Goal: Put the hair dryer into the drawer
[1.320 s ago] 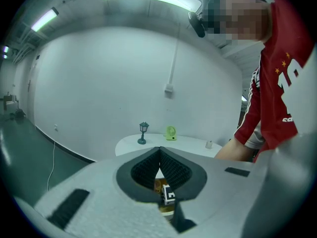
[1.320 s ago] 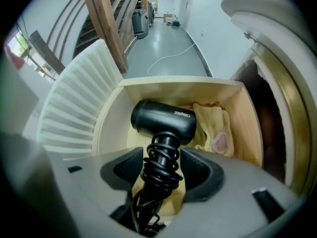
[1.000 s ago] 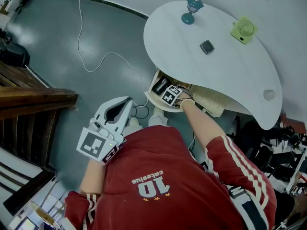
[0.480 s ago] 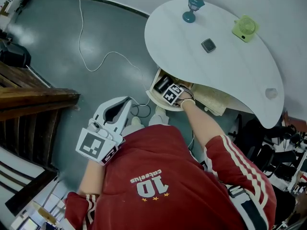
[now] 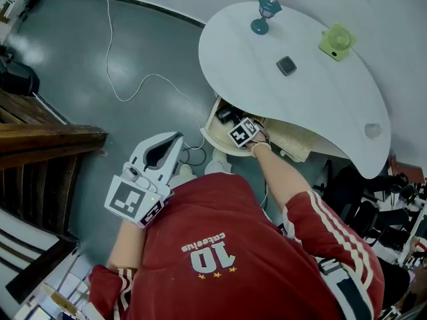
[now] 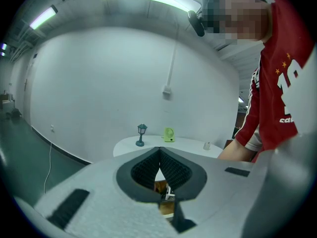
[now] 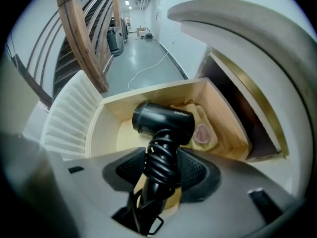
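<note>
Black, with its cord coiled round the handle, the hair dryer [image 7: 163, 123] points head-first into the open wooden drawer [image 7: 148, 97] beneath the white counter [image 5: 320, 105]. The right gripper [image 7: 161, 163] has just been closing its jaws, and its pads press on the cord-wrapped handle between them. Well apart from the drawer, the left gripper [image 6: 159, 152] is closed and empty beside the person's red shirt [image 5: 220, 245].

Lamp [image 5: 266, 12] and fan [image 5: 337, 42] on table [image 5: 320, 105]

Open drawer [image 7: 148, 91] with bare floor at its left, a cream cloth [image 7: 197, 114] filling the far right corner, the hair dryer [image 7: 163, 123] over its middle, and the table [image 7: 237, 24] overhanging its inner end.
</note>
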Tool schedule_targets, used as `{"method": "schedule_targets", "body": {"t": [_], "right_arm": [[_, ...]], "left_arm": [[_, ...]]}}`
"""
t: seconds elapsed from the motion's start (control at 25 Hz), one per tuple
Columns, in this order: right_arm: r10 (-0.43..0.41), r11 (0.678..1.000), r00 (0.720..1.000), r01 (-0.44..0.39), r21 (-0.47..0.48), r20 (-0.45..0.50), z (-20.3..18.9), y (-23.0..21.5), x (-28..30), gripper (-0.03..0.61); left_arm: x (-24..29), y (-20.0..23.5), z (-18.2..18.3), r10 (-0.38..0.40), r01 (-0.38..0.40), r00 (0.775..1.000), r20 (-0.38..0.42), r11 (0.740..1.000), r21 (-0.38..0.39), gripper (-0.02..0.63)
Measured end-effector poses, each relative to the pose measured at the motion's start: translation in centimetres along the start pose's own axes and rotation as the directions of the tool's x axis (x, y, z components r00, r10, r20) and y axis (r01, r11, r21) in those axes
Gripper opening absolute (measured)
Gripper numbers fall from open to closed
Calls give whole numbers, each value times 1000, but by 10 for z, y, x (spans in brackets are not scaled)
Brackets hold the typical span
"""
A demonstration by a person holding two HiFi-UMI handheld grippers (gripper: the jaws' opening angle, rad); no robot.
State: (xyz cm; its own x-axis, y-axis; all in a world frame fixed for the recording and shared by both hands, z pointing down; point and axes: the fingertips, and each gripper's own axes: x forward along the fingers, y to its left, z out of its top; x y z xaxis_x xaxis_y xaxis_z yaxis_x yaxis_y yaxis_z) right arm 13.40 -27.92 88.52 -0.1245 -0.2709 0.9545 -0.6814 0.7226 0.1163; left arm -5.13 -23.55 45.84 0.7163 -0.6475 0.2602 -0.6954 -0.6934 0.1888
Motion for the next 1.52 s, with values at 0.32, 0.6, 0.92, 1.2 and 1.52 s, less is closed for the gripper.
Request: {"method": "schedule_targets", "body": {"t": [0.32, 0.6, 0.92, 1.2, 1.52], "right_arm": [[-69, 997, 998, 69, 30, 8, 3, -15, 6, 206], [-145, 984, 989, 148, 96, -35, 5, -20, 19, 206], [-204, 950, 977, 213, 228, -62, 8, -31, 25, 206], [-222, 925, 971, 237, 295, -85, 9, -30, 29, 209], [-209, 957, 978, 206, 203, -3, 40, -8, 18, 180]], "left_arm": [[1, 4, -2, 3, -3, 1000, -21, 1000, -1, 3], [1, 7, -9, 13, -14, 999, -53, 1000, -6, 3], [0, 9, -17, 22, -23, 996, -82, 1000, -13, 3], [-6, 8, -20, 17, -18, 995, -96, 1000, -15, 3], [-18, 5, -21, -23, 22, 994, -105, 1000, -7, 3]]}}
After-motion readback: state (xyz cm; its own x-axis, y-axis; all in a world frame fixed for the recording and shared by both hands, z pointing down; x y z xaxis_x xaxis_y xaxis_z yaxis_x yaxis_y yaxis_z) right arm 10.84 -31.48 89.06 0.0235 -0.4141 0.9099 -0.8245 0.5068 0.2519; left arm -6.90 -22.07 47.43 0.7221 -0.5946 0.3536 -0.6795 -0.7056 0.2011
